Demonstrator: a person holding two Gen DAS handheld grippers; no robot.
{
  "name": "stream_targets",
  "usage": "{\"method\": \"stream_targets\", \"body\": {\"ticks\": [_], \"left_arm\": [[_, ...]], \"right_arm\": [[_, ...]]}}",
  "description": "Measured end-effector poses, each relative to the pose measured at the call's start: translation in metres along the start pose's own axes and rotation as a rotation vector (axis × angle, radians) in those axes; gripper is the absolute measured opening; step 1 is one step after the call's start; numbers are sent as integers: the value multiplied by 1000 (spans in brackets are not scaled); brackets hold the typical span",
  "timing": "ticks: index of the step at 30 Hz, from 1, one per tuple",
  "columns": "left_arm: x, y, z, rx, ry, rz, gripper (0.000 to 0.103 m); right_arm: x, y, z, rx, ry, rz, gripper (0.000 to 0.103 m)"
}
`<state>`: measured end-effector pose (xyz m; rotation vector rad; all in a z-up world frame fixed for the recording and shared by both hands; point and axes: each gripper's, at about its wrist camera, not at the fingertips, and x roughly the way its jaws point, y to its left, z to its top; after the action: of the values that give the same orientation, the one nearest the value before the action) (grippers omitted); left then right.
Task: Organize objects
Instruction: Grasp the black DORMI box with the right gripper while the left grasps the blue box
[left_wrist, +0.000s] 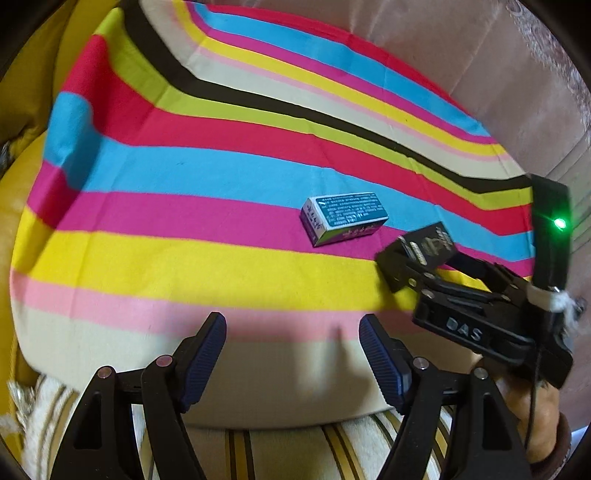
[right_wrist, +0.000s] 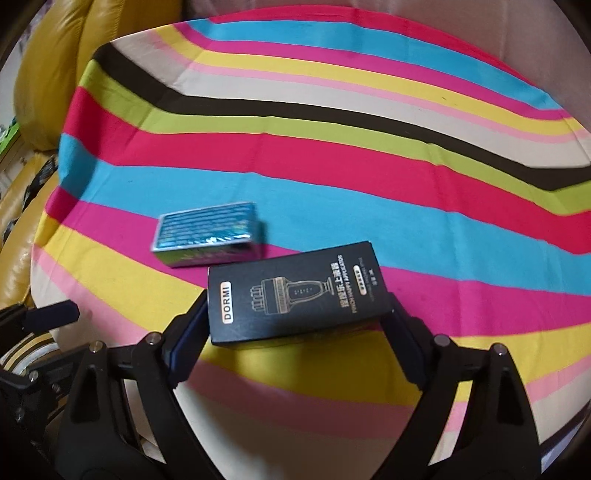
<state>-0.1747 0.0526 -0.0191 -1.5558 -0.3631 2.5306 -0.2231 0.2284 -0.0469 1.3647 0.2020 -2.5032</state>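
Left tongs (left_wrist: 291, 338): mine, jaws standing apart with nothing between them, hovering over the near pale and pink stripes of the cloth.
Right tongs (right_wrist: 297, 321): jaws spread wide around the black box (right_wrist: 295, 295); the box spans the gap from pad to pad, so I hold it by its short ends.
Black box: printed side up, marked DORMI, tilted a little, above the yellow and magenta stripes.
Teal box (left_wrist: 343, 218): lying flat on the magenta stripe, just beyond the black box and apart from it.
Striped cloth (left_wrist: 184, 177): covers the round surface.
Yellow seat (right_wrist: 48, 66): beside the surface, at its far left.
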Motion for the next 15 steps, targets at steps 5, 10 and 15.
{"method": "stream_targets", "body": {"ticks": [5,10,15], "left_arm": [[11,-6,19,-43,23,-5,76],[23,-25,35,-139,-9,-13,84],[35,-43,45,-172,-39,17,84]], "right_arm": [[-6,-16,-7,65,-8,-66,89],[-11,-40,-13,172,-17,-106,89],[-21,-63,-22,279,-47,-152,89]]}}
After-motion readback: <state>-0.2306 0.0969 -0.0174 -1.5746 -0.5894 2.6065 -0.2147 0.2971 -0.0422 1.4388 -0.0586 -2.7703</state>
